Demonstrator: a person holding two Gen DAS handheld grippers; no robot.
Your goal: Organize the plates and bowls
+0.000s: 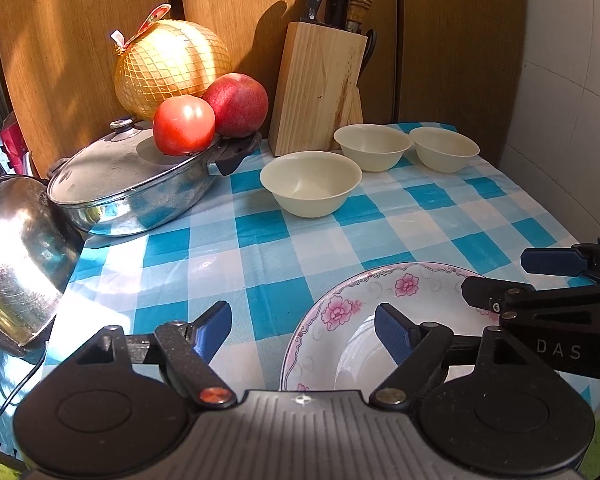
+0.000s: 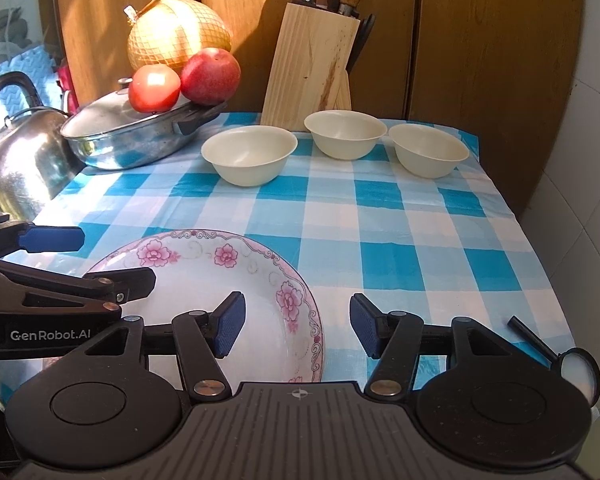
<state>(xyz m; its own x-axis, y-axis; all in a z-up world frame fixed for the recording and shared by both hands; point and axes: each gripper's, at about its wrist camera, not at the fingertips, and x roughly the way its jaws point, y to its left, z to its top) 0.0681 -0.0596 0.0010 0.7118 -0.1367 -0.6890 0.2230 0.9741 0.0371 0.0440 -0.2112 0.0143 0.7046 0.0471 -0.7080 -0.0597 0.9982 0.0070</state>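
Cream bowls (image 2: 249, 155) line the tablecloth's (image 2: 380, 216) far edge — floral plate (image 2: 228, 300) near. Both the left gripper (image 1: 304, 334) and right gripper (image 2: 296, 326) gape, empty; best pinch each rim squarely.

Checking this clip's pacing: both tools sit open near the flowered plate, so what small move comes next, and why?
Probably the right tool eases forward to straddle the plate rim; its jaws are open and empty, and three bowls wait beyond, unstacked.

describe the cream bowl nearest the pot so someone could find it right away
Start at the wooden knife block at the back of the checked tablecloth. Three cream bowls sit before it; yours is leftmost, closest to the lidded steel pot, slightly forward of the others.
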